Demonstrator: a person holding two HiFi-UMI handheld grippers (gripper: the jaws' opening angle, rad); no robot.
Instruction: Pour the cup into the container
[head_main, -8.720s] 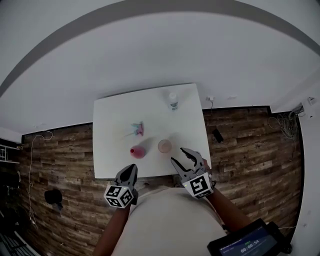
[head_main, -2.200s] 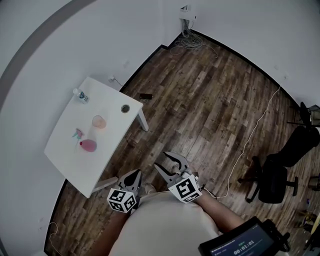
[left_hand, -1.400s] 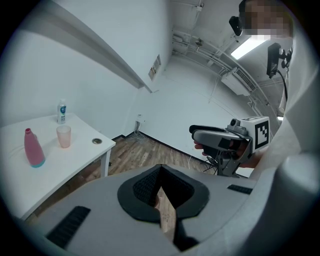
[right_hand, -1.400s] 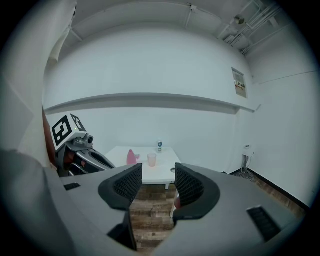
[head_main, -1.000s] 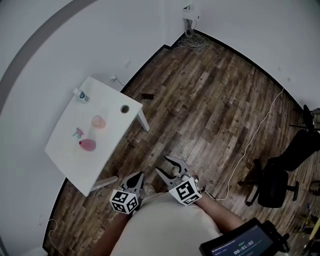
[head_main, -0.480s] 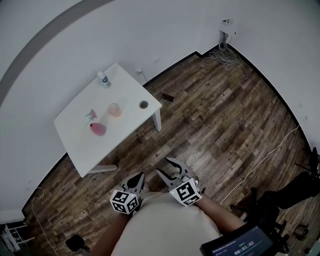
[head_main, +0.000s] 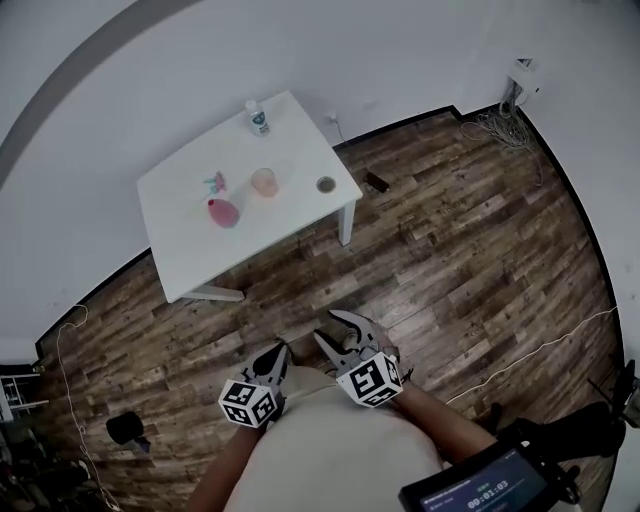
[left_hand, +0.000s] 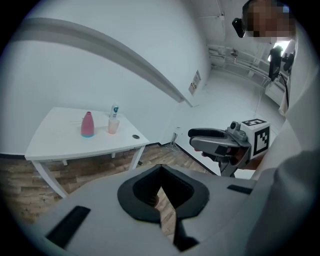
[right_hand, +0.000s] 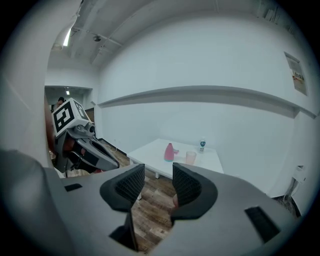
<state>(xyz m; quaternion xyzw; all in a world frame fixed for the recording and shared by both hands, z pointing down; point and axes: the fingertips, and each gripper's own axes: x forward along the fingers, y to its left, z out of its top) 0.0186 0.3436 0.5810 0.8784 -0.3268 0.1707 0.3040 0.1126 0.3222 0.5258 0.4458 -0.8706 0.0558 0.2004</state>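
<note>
A translucent pink cup stands on the white table, far ahead of me. Left of it is a pink flask-shaped container, with a clear bottle at the far edge. From the left gripper view I see the container and cup in the distance; the right gripper view shows the same container and cup. Both grippers hang close to my body, over the floor. My left gripper is shut and empty. My right gripper is open; its jaws have just been closing with nothing between them.
A small spray bottle lies beside the container, and a round hole sits near the table's right corner. Wooden floor lies between me and the table. A dark object rests on the floor, with cables in the corner.
The head view has swung, so the table now sits higher and nearer the middle. Both grippers stay low by my body. The right jaws stand a little narrower.
</note>
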